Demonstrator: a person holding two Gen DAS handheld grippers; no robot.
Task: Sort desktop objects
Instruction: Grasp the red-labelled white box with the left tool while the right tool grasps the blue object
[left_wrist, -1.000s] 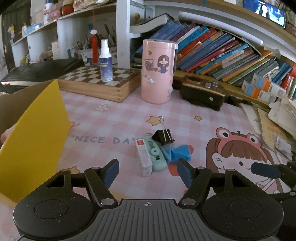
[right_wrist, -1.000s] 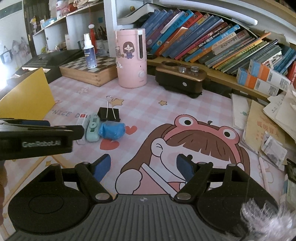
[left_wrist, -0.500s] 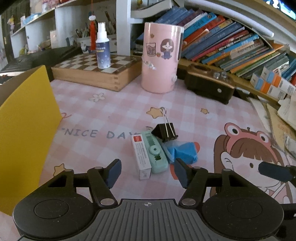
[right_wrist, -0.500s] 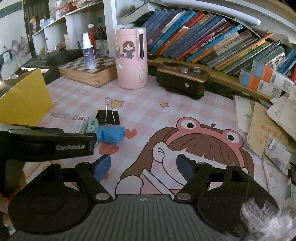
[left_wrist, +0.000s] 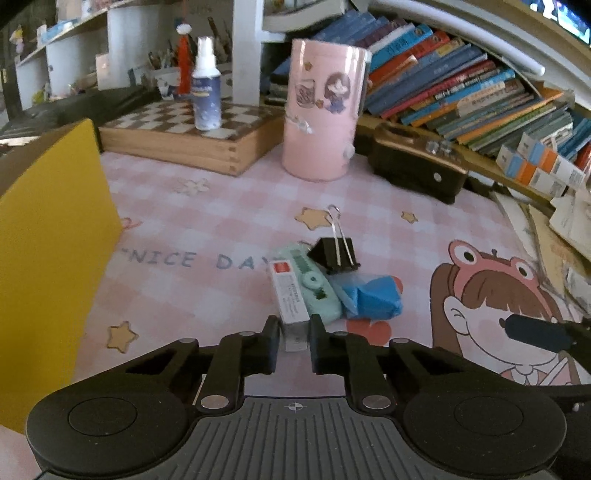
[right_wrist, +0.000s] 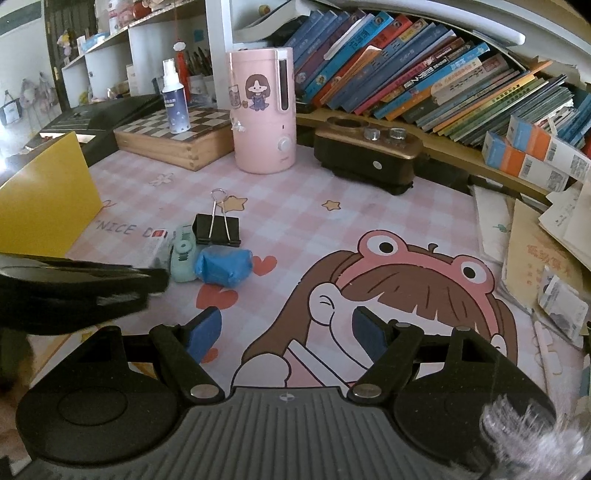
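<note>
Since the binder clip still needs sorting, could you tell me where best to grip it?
Grip the black binder clip across its folded black body, coming from above. Its wire handles lie flat and thin, and the mint tape dispenser crowds its left side.

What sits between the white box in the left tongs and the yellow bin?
Nothing visible. The left tongs are shut on the near end of the white box; only bare pink mat lies between it and the yellow bin. The mint tape dispenser lies against its far side.

White shelving (right_wrist: 155, 55) and slanted books (right_wrist: 424, 85) back a pink checked mat (left_wrist: 221, 229).
</note>
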